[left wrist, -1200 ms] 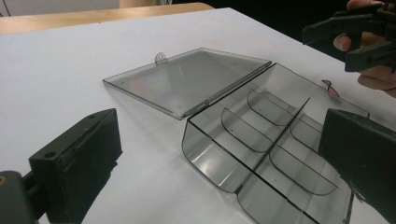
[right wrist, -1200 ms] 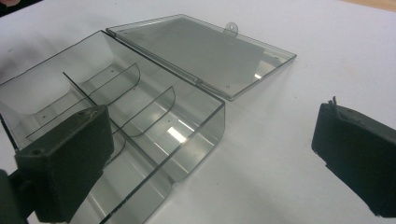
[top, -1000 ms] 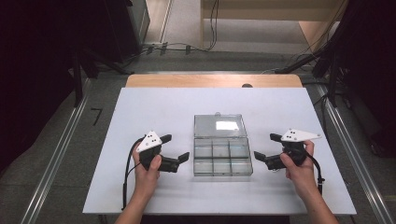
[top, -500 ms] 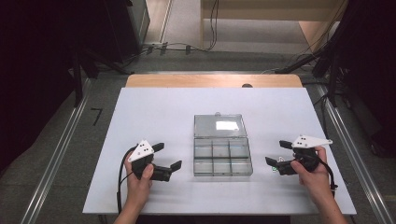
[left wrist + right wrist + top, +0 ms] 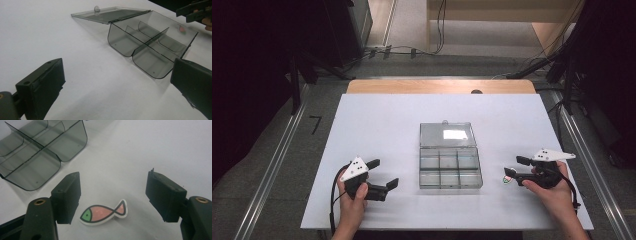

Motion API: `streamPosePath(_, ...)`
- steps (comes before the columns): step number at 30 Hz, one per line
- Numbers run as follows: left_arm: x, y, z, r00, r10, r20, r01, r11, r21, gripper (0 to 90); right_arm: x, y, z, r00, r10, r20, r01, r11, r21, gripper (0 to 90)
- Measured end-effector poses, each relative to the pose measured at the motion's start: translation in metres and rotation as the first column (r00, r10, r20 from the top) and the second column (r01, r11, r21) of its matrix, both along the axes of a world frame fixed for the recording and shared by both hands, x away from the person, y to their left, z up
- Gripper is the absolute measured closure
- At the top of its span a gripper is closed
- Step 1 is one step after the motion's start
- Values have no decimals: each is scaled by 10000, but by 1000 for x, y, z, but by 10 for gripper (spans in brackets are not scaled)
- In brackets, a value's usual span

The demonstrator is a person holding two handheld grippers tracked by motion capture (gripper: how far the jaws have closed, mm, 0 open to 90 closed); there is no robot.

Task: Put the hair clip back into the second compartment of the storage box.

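Both claws have drawn back from the open box (image 5: 450, 161), and the right claw (image 5: 113, 192), jaws just narrowing yet gripping nothing, straddles the fish sticker (image 5: 103, 214) on the worktop (image 5: 387, 125) right of it, probably for pickup, while the left claw (image 5: 117, 82) gapes empty.

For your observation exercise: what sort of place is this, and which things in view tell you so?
Probably a lab or workshop set up for recording. A white table stands on a grey floor, cables trail behind it, and a person holds a gripper in each hand.
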State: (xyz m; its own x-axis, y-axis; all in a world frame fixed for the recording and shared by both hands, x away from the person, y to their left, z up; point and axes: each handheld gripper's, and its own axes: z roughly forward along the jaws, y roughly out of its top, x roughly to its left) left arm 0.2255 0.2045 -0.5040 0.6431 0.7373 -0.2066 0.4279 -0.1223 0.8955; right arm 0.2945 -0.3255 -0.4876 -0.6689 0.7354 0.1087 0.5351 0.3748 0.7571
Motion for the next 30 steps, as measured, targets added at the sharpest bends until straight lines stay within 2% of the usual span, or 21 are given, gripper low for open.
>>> streamPosePath(9, -10, 8, -2, 9998, 157, 99, -160, 9992, 353, 0, -6, -7, -5, 9996, -87, -265, 86, 9999, -55, 305)
streamPosePath(12, -12, 8, -3, 9998, 160, 77, -163, 9992, 367, 0, -7, -11, -6, 9997, -90, -215, 88, 9999, -99, 335)
streamPosePath(16, -11, 6, -4, 9999, 103, 58, -106, 9988, 474, 0, -6, -13, -7, 9993, 17, -369, -19, 10000, -56, 400)
streamPosePath(22, -11, 7, -4, 9999, 87, 57, -89, 9996, 270, 0, -7, -15, -9, 9987, 176, -486, -184, 9997, -151, 471)
streamPosePath(30, -10, 7, -5, 10000, 62, 28, -62, 9995, 323, 0, -7, -12, -16, 9975, 286, -649, -315, 9986, -433, 513)
